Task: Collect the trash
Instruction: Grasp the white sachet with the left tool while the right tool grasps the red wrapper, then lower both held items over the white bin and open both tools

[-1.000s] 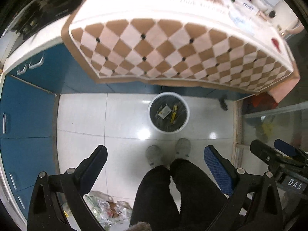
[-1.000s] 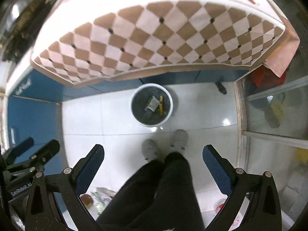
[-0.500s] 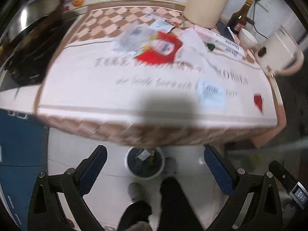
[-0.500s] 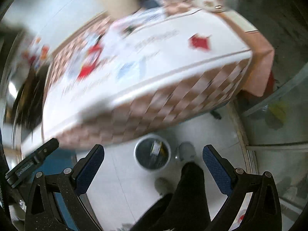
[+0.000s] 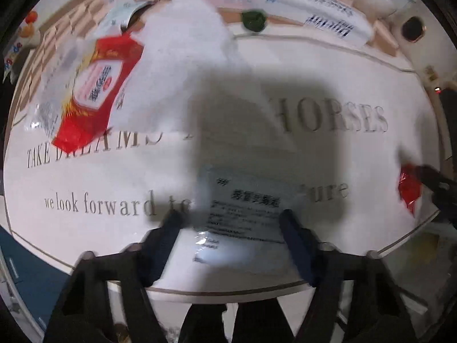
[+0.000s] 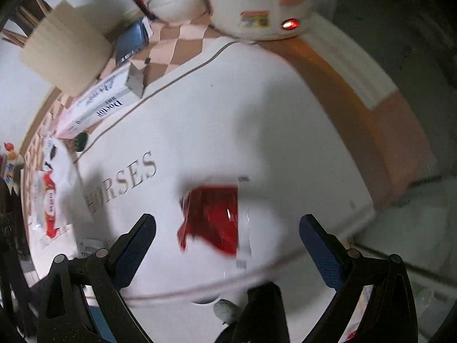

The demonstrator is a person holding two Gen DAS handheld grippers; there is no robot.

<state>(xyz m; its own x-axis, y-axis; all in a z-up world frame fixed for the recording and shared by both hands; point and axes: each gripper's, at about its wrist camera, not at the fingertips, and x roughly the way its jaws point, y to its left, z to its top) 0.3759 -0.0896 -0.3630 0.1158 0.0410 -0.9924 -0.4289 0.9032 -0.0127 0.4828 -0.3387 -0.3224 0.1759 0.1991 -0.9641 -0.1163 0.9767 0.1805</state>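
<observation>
My left gripper (image 5: 231, 220) is open, low over the white tablecloth (image 5: 85, 171), with a clear printed plastic wrapper (image 5: 242, 214) lying between its fingers. A red and white snack bag (image 5: 97, 85) and a white tissue (image 5: 182, 65) lie further back on the left. My right gripper (image 6: 227, 223) is open over a red wrapper (image 6: 214, 220) near the table's front edge; that wrapper also shows in the left wrist view (image 5: 410, 188). The bin is hidden under the table.
At the back stand a long white box (image 5: 285, 8), a green cap (image 5: 252, 21), a beige holder (image 6: 65, 51), a white bowl (image 6: 177, 1), a blue packet (image 6: 130, 43) and a white appliance with a red light (image 6: 257, 3). The table's front edge is just below both grippers.
Both grippers rose from pointing at the floor bin to the tabletop and dropped close over it. The left one now frames the clear wrapper, the right one the red wrapper.
</observation>
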